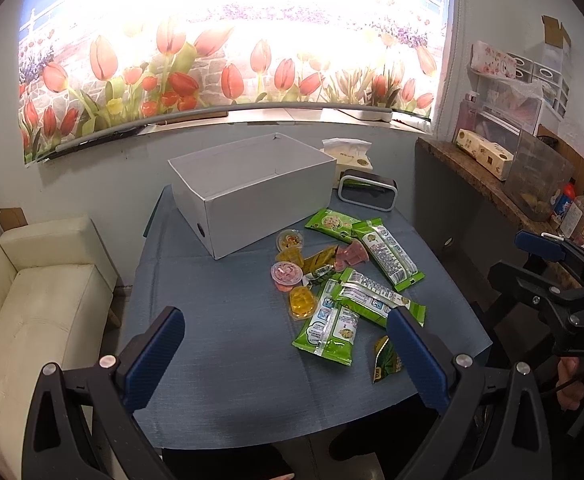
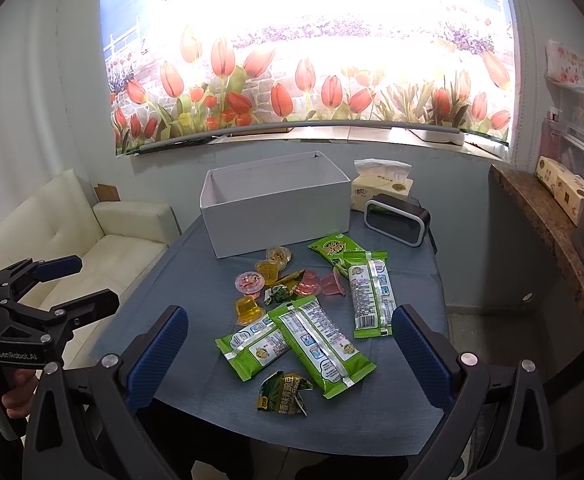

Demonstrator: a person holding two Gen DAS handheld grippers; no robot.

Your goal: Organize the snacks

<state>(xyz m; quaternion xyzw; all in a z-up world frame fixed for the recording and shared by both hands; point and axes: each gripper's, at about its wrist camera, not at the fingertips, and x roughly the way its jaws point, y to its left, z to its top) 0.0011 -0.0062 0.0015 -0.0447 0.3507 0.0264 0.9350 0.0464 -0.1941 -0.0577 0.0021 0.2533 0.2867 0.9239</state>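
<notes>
Both your grippers are spread wide holding nothing, and the nearest green packet (image 2: 319, 346) sits dead ahead at 12 o'clock of your right gripper (image 2: 288, 354), long axis running 10-to-4, box (image 2: 276, 216) beyond, so right's closer.

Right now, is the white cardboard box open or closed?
Open: the white cardboard box has no lid, and its bare inner walls show.

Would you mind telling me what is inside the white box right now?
The white box is open on top; the inner walls in view are bare, with no snack showing. Its floor is hidden by the front wall, so I cannot confirm it is empty. The snacks lie on the table.
</notes>
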